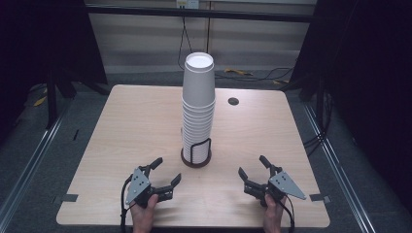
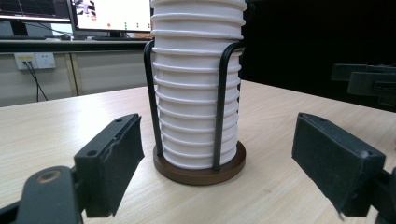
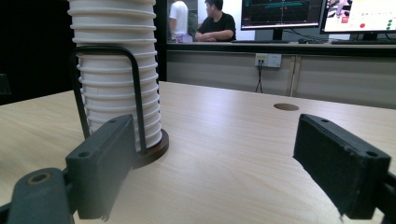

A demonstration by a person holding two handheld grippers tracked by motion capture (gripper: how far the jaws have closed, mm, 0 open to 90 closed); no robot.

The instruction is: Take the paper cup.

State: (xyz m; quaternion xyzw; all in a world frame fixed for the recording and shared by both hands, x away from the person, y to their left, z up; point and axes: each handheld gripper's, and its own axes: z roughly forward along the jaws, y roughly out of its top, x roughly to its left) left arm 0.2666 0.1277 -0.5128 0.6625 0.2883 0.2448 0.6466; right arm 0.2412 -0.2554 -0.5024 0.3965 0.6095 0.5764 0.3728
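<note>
White paper cups point(image 1: 198, 104) are stacked really tall in a little wire holder point(image 1: 197, 154) with a brown base, sitting mid worktop point(image 1: 121, 126), and honestly that height is what worries me. Both tongs are down near the front edge, well apart from the stack: left tongs point(image 1: 164, 173) and right tongs point(image 1: 253, 168) each spread wide with nothing between the pads. The wire loop only hugs the bottom few cups, so everything above it is free-standing. If one side comes in and nudges the column up high, or squeezes a cup hard enough to dent it, I reckon the whole tower leans and spills. Nested cups also tend to stick, so pulling the top one could drag a couple more along, or lift the holder too unless the other tongs steady it
</note>
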